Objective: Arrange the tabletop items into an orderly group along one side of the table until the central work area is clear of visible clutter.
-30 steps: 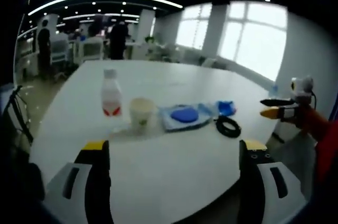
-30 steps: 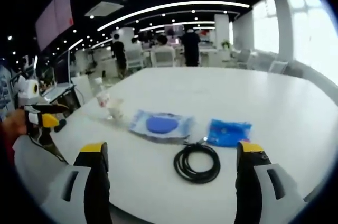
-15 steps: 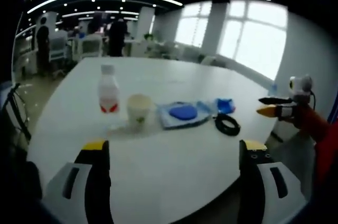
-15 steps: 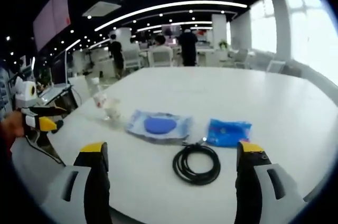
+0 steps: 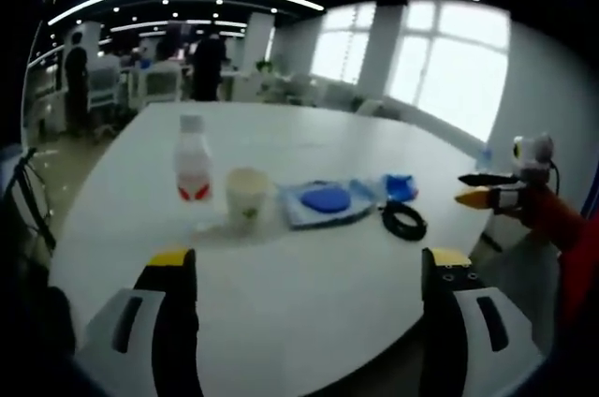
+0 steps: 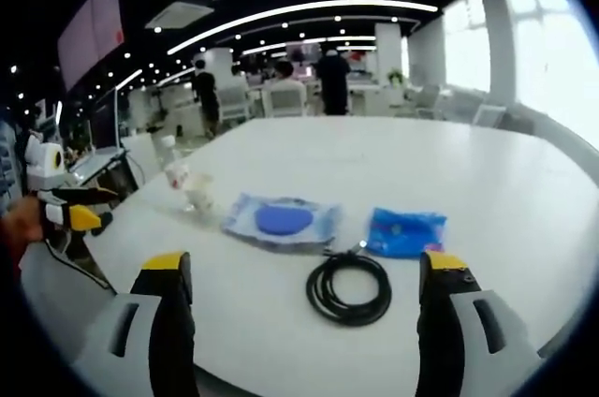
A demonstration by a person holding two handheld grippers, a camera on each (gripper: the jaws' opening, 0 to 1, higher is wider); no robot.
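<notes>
Unchanged since earlier frames: bottle (image 5: 193, 165), cup (image 5: 247, 197), pouch (image 6: 281, 220), cable (image 6: 349, 286) on desk (image 5: 309, 294). Both grippers (image 5: 299, 271) (image 6: 304, 271) released, empty. Approach cable low, grip across coil.

On the white surface (image 5: 309, 285): one bottle (image 5: 193, 165), one paper cup (image 5: 247, 197) beside it, one wipes pack (image 5: 326, 202), one blue pouch (image 5: 401, 187), one coiled black cable (image 5: 403, 222).

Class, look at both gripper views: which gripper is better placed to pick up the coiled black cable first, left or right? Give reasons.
Right, probably. The black cable lies just ahead between the right gripper's open jaws, while from the left gripper it sits farther off to the side.
</notes>
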